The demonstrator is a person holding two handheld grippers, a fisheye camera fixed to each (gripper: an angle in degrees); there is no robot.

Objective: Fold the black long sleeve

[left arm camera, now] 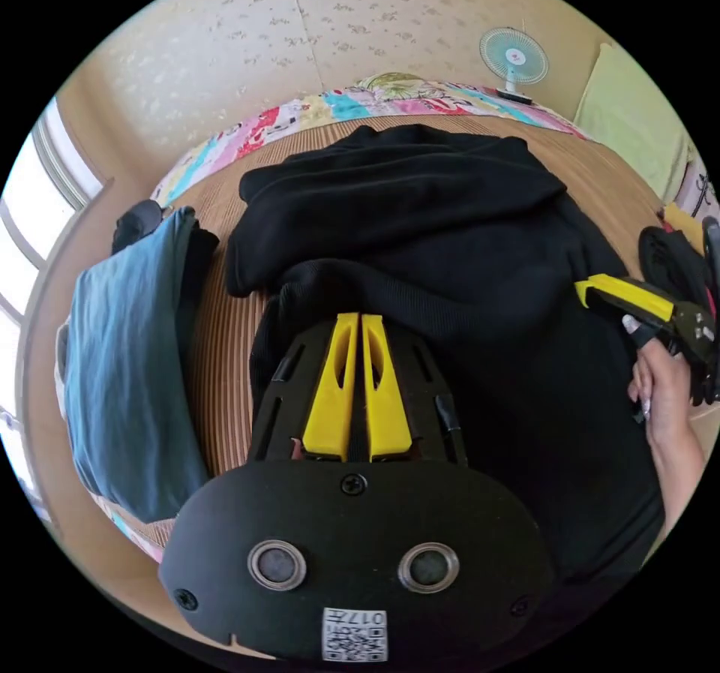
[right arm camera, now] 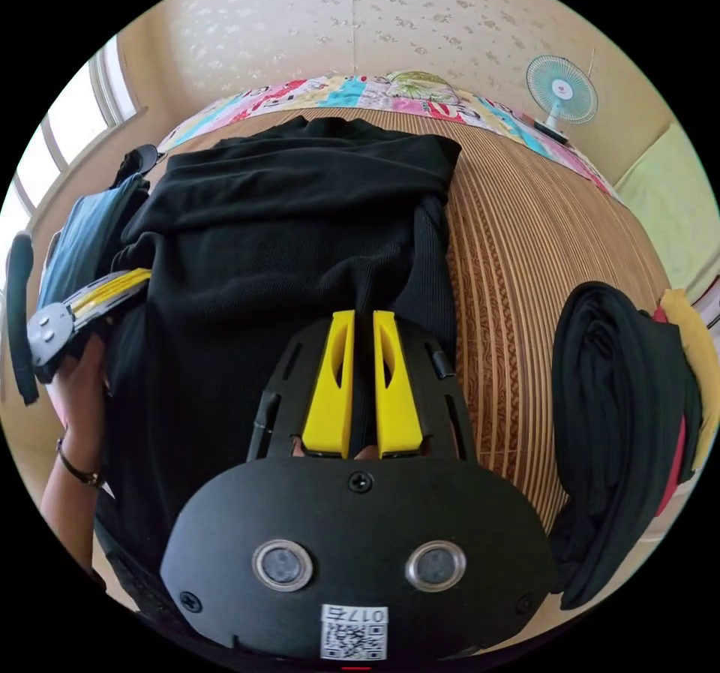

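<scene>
Black long sleeve [left arm camera: 420,253] spread on striped mat [right arm camera: 517,268] at frame centre, left gripper [left arm camera: 358,320] with jaws clenched on a dark fold of it, right gripper [right arm camera: 363,316] likewise grasping the fabric, blue folded garment [left arm camera: 127,373] at left, fan [left arm camera: 514,58] upper right.

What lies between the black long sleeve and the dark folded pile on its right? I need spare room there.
In the right gripper view, a bare strip of ribbed woven mat separates the black long sleeve from the dark folded pile.
</scene>
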